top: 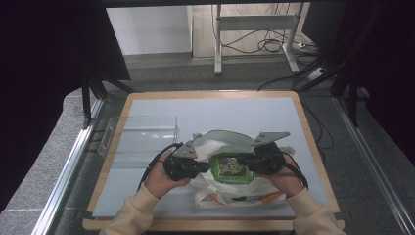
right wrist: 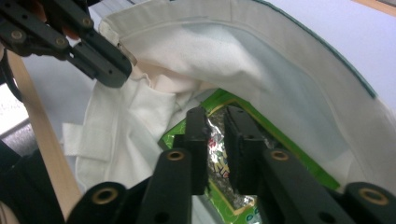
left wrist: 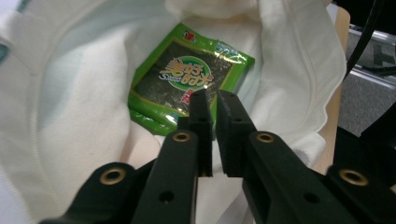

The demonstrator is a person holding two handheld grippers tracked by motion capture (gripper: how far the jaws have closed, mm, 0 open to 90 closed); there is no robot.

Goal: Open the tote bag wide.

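Observation:
A white cloth bag [top: 220, 139] lies open on the grey table top, and a green seaweed packet [top: 231, 166] rests inside its mouth. My left gripper [top: 205, 167] comes in from the packet's left. In the left gripper view its jaws [left wrist: 212, 100] stand shut just above the packet [left wrist: 187, 77], with nothing seen between them and the bag [left wrist: 70, 93] around them. My right gripper [top: 244, 160] is at the packet's right side. In the right gripper view it [right wrist: 215, 116] is shut on the packet's crinkled foil edge [right wrist: 299, 158]. The left gripper [right wrist: 116, 70] meets the bag's rim [right wrist: 233, 51] there.
A clear plastic tray [top: 139, 134] stands on the table to the left of the bag. The wooden table edge [top: 313, 147] runs close on the right. Desk legs and cables lie on the floor beyond the far edge.

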